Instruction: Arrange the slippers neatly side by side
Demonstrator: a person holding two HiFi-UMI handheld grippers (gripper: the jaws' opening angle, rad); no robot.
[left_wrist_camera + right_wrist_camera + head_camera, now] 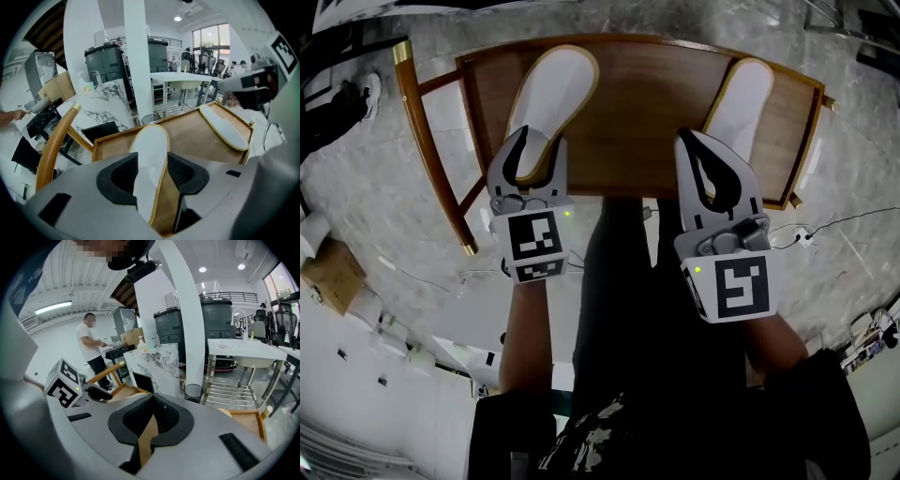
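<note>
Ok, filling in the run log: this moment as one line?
left claw open around heel of left slipper | right claw shut, empty, near right slipper | slippers apart on wooden seat

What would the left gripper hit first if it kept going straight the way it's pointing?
The white slipper on the wooden table: its near end lies between the left gripper's open jaws, so going on would likely press into it. The height above it is unclear.
</note>
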